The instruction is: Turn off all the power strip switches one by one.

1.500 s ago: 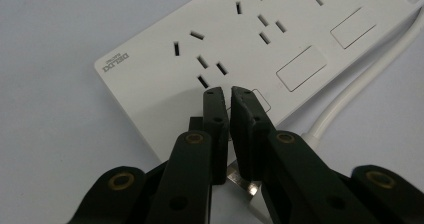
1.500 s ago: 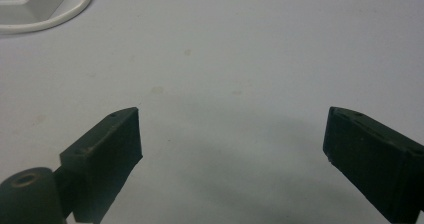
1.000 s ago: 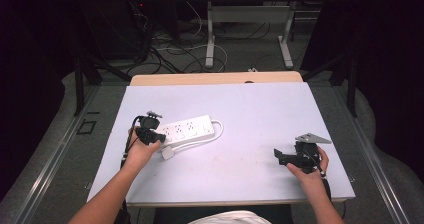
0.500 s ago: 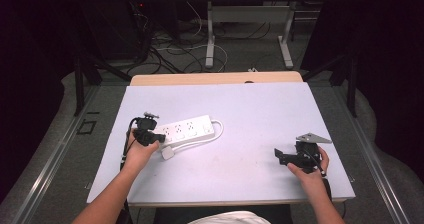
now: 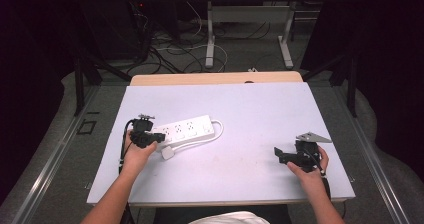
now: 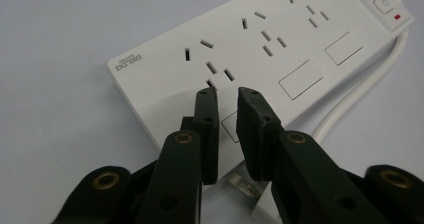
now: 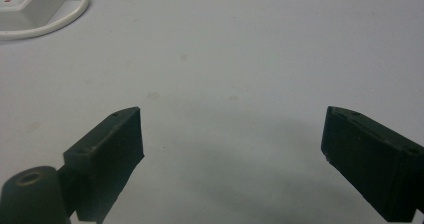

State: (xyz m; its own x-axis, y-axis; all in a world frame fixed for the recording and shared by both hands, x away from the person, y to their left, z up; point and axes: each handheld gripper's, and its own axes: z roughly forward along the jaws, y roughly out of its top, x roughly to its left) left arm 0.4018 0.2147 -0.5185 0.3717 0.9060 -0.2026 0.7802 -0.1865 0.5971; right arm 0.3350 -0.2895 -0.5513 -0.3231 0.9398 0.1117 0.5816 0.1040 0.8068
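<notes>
A white, smooth plastic power strip point(image 5: 186, 131) lies left of centre on the pale matte table point(image 5: 260, 114), its round cord point(image 5: 212, 136) looping to a plug point(image 5: 168, 153). The left gripper point(image 6: 226, 95) angles down over the strip's near end, jaws just opening, a narrow gap, nothing gripped. The right gripper point(image 7: 230, 134) rests well apart, released wide.

Partly hidden plug

The left tool point(image 6: 227, 94) covers most of the plug point(image 6: 245, 186); the power strip point(image 7: 25, 4) is cut off at the right gripper view's edge.
</notes>
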